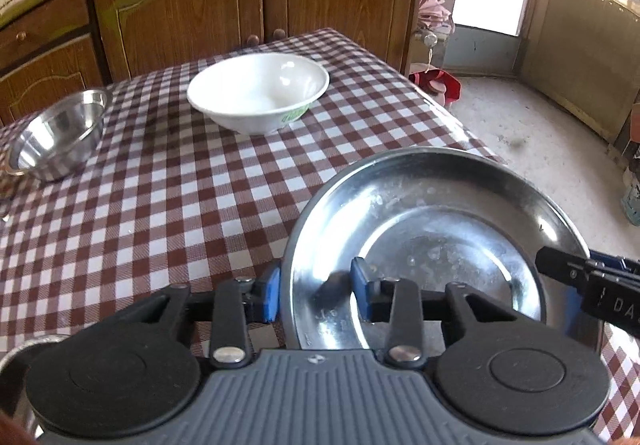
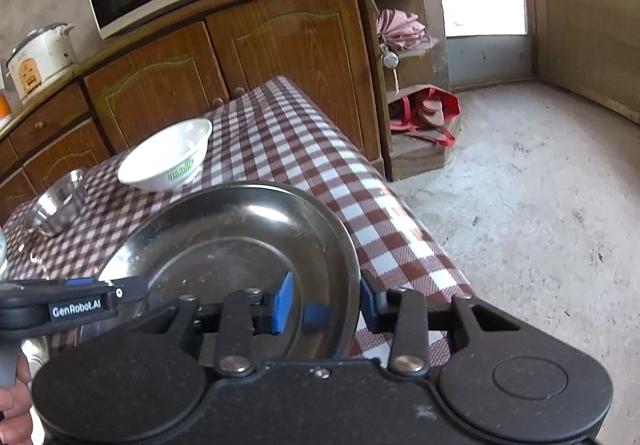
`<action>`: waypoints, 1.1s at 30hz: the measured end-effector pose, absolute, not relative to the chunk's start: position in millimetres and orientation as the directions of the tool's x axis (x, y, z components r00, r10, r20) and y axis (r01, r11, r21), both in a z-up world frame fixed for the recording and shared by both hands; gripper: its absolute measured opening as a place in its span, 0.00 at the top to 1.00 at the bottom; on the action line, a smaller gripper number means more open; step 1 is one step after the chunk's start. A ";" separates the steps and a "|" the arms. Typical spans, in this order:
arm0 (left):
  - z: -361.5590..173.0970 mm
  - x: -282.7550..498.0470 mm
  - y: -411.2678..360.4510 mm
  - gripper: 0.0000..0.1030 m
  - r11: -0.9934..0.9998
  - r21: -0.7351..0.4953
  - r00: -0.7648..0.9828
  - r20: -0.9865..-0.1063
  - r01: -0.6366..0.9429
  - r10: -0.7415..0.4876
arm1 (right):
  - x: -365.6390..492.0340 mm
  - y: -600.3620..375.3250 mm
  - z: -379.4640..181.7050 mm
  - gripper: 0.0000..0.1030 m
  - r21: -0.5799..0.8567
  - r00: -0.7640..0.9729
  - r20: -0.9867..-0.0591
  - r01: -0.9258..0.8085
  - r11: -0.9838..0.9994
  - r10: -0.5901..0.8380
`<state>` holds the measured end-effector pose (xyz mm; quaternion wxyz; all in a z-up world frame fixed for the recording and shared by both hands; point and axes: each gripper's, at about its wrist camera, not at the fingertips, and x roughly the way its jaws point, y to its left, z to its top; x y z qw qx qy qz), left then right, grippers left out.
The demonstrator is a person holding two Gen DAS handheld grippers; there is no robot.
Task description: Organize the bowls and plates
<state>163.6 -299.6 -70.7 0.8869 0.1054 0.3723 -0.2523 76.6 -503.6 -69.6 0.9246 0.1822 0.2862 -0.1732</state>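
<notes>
Checkered tablecloth (image 1: 160, 205) near the cabinets: you're straddling the steel plate (image 1: 440, 229) at the near right edge, left gripper (image 1: 316, 295) and right gripper (image 2: 326, 303) each closing around opposite rims; white bowl (image 1: 258, 91) sitting far-left.
</notes>
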 end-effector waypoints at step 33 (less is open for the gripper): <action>35.3 81.4 -224.3 0.64 0.899 0.038 0.733 -0.595 0.435 -0.330 | 5.4 -427.1 40.3 0.56 0.214 0.874 -0.448 0.308 0.927 -0.187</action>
